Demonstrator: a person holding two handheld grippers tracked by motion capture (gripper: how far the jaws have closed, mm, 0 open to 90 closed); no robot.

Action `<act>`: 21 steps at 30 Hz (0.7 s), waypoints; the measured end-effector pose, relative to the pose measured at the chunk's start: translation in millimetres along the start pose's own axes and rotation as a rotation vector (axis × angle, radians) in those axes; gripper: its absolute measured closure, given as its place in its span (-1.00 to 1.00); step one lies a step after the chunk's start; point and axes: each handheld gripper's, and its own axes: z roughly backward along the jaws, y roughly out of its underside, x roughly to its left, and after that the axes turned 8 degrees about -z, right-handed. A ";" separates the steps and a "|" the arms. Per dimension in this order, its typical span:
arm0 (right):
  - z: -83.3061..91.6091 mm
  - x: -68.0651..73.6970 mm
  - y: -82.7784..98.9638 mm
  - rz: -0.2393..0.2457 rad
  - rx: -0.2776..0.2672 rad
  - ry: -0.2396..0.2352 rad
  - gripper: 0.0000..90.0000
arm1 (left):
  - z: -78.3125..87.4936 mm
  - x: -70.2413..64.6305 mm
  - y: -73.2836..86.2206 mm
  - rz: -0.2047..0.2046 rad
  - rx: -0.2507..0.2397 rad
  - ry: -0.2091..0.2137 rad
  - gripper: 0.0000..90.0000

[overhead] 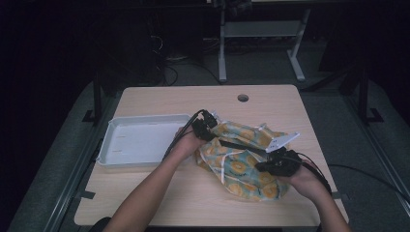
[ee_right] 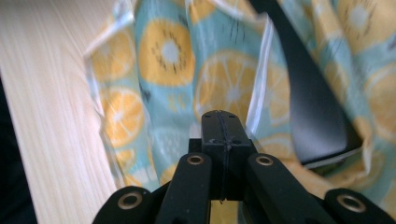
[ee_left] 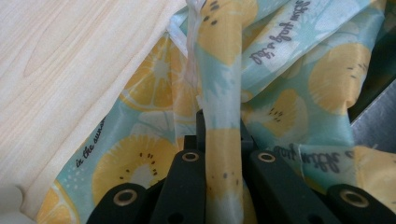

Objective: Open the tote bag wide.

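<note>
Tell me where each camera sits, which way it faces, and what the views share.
High view: above the person's side, looking forward and down at the table; both forearms, left gripper, right gripper.
Left gripper view: on that gripper, along jaws clamping a strip of the lemon-print bag.
Right gripper view: along shut, empty jaws.
Shared: the bag and the wood tabletop.

Dark cursive lettering is printed on the lemon-patterned fabric bag (ee_left: 289,84). In the left gripper view, the words "in the sun" can be read along its lower left edge, cut off by a fold. Further script lines near the top and lower right are seen upside down and cannot be made out.
</note>
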 end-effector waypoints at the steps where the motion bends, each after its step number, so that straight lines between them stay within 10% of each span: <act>1: 0.9 -0.7 1.7 -0.002 -0.008 0.003 0.98 | 0.1 -0.1 0.0 -0.001 -0.001 -0.001 0.94; 8: 23.5 -9.7 -5.0 -0.027 -0.164 0.090 0.32 | -0.1 -0.1 0.1 -0.002 0.001 0.001 0.94; 13: 16.0 -14.1 -12.2 -0.028 -0.158 0.121 0.08 | -1.0 -0.8 0.0 0.002 -0.008 -0.001 0.94; 18: 8.8 -17.5 -21.5 -0.038 -0.129 0.113 0.28 | -1.7 -0.9 -0.3 0.004 -0.009 0.000 0.94; 21: 0.6 -19.8 -22.1 -0.033 -0.090 0.110 0.88 | -0.6 -0.5 -0.8 -0.003 0.000 0.002 0.94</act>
